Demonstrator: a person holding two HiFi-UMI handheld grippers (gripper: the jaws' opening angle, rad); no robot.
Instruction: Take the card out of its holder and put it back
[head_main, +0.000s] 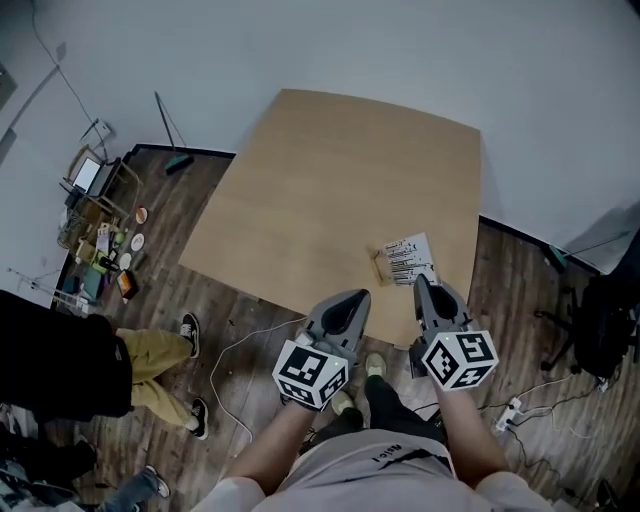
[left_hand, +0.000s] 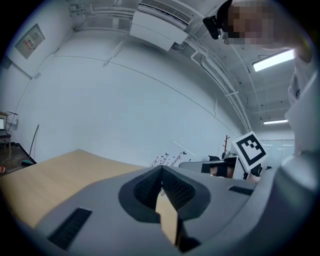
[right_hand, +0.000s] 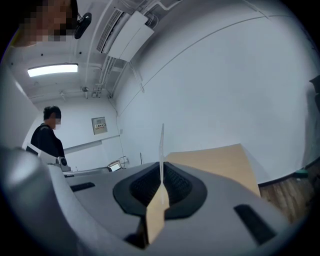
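Left hand-held gripper (head_main: 349, 300): jaws pressed fully together in its own view (left_hand: 161, 171), nothing between them. It hung over the near edge of the desk (head_main: 320, 180), just left of the right one, clear of the things on the desk.

Right hand-held gripper (head_main: 421, 284): jaws closed (right_hand: 161, 169) on a thin pale sheet, which I saw edge-on rising from the jaw line. In the head view its tip sat right at the near edge of the card (head_main: 409, 257), so I read that sheet as the card (right_hand: 161, 145).

The card was white and tilted, over the near right part of the desk. It carried rows of black barcode-type stripes plus small print, too small for me to read.

The holder (head_main: 381, 267) was a small wooden block on the desk, just left of the card. I couldn't tell whether the card's lower left corner touched it.

Other markings:
- Marker cubes (head_main: 312, 373) showed black-and-white square patterns, no text.
- A wall notice (right_hand: 98, 125) in the right gripper view was unreadable.
- A framed sheet (left_hand: 30, 41) high on the wall in the left gripper view was unreadable too.

A bystander (head_main: 150, 362) in yellow trousers and black sneakers stood on the wood floor, left of the desk.
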